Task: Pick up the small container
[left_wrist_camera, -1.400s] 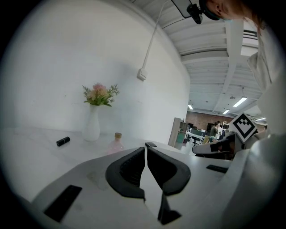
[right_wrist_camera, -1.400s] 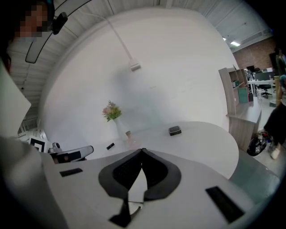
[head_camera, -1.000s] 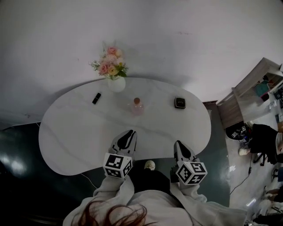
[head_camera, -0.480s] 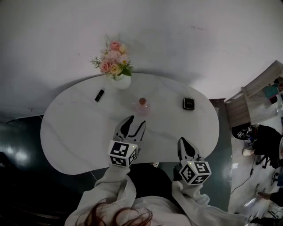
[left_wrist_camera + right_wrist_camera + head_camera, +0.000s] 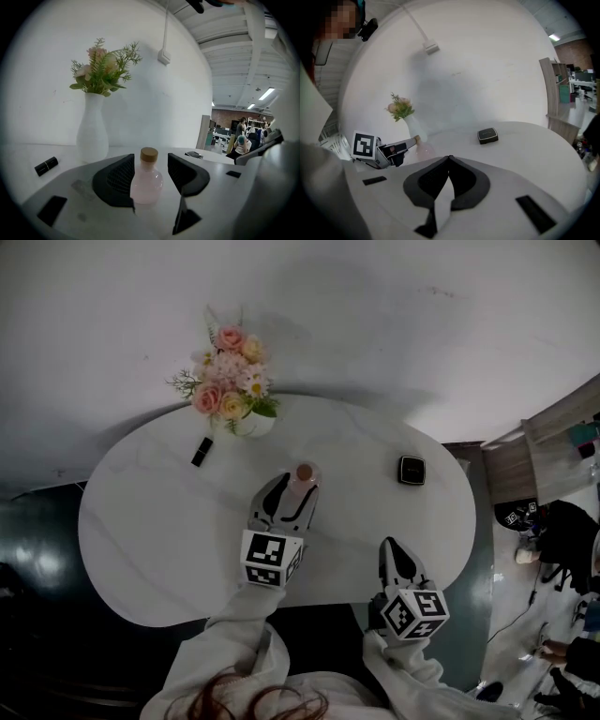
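The small container is a pink bottle (image 5: 304, 474) with a tan cap, upright mid-table on the white table (image 5: 150, 521). My left gripper (image 5: 295, 491) is open, its jaws having just been opening, and the bottle (image 5: 146, 183) stands between them. In the left gripper view (image 5: 150, 161) the left pad sits close against the bottle's side, with a clear gap on the right. My right gripper (image 5: 389, 549) is near the table's front edge, right of the bottle, jaws shut with nothing in them (image 5: 449, 158).
A white vase (image 5: 251, 423) of pink flowers stands at the table's back, just beyond the bottle. A small black tube (image 5: 201, 452) lies to its left. A black square box (image 5: 412, 470) sits at back right. Shelving (image 5: 562, 427) stands off to the right.
The left gripper has moved forward across the table and opened from shut; the bottle now stands between its jaws. The right gripper advanced slightly, still shut.
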{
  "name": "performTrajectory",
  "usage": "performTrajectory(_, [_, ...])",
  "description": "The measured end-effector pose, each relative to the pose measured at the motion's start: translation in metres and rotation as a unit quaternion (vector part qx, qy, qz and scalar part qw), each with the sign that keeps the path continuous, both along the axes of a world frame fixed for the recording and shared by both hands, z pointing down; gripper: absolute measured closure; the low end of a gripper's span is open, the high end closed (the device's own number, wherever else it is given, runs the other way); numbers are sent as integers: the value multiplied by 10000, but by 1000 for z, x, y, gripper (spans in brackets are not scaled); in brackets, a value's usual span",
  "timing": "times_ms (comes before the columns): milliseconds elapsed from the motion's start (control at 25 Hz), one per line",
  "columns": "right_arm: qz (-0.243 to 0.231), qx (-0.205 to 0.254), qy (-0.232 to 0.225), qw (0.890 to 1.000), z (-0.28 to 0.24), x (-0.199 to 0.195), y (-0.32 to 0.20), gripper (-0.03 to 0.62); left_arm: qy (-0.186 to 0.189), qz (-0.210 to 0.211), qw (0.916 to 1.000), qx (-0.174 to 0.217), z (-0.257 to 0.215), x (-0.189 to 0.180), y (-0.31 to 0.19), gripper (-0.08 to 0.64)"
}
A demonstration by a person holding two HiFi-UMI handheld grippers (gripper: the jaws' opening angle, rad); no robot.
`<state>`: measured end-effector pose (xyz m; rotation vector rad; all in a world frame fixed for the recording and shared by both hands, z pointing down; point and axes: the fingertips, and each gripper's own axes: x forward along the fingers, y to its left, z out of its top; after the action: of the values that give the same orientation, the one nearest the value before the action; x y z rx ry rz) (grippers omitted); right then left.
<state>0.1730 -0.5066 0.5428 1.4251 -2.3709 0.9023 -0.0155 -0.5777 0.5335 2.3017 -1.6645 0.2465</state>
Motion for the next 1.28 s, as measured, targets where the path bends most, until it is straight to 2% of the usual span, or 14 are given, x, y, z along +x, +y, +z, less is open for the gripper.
performTrajectory(240, [59, -223, 53, 9997, 16, -5, -9, 543, -312, 150, 9993, 140, 5, 8, -24, 359])
performTrajectory(440, [73, -374, 58, 9993, 27, -7, -12, 543, -318, 171, 9991, 209, 8, 12, -33, 359])
performTrajectory(560, [77, -463, 74, 9989, 33, -5, -12, 543, -384, 107, 9990, 211, 12, 12, -36, 368])
performTrajectory(680, [94, -511, 86, 9986, 37, -1, -11, 543, -481, -54, 9985, 264, 13, 7, -38, 422])
performTrajectory(1280, [122, -516, 49, 9986, 40, 15, -2, 543, -591, -317, 9976, 176, 14, 4, -34, 426])
